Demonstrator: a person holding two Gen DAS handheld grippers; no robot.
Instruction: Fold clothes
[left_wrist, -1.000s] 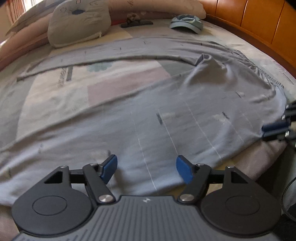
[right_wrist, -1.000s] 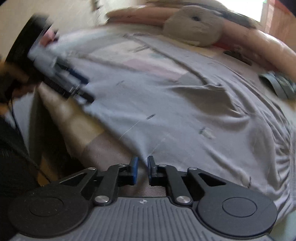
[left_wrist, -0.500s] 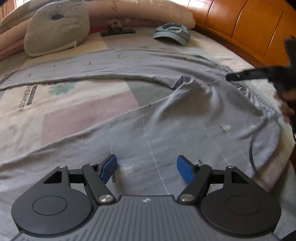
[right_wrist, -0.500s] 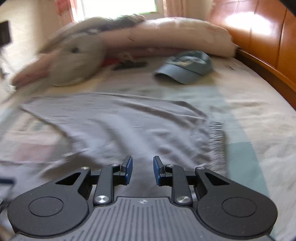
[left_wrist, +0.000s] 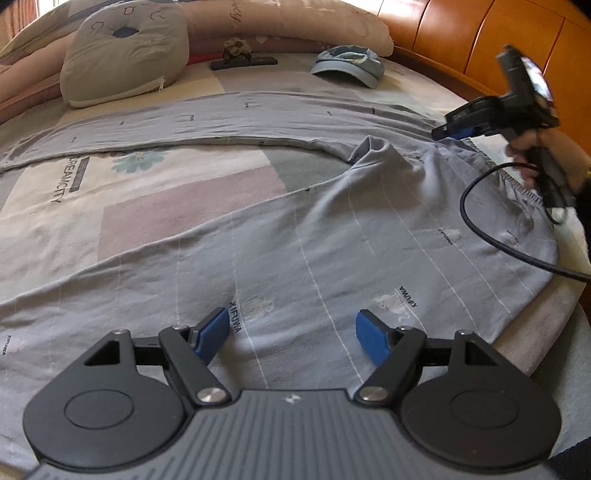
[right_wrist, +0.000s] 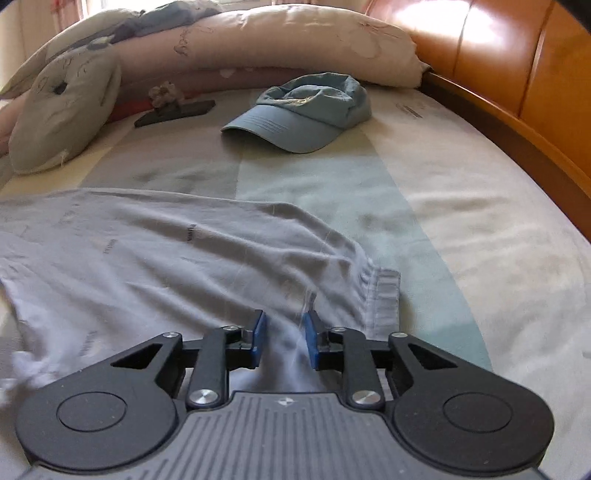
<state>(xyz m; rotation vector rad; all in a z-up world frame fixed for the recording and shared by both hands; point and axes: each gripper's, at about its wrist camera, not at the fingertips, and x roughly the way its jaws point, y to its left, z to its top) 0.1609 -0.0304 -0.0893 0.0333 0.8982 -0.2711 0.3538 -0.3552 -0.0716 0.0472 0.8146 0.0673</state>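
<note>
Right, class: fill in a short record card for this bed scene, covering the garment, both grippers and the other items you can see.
garment: grey trousers spread flat across the bed
left gripper: open, above a trouser leg
right gripper: open, over the waistband
cap: blue, beyond the trousers
cushion: grey, near the pillows
headboard: orange wood
</note>
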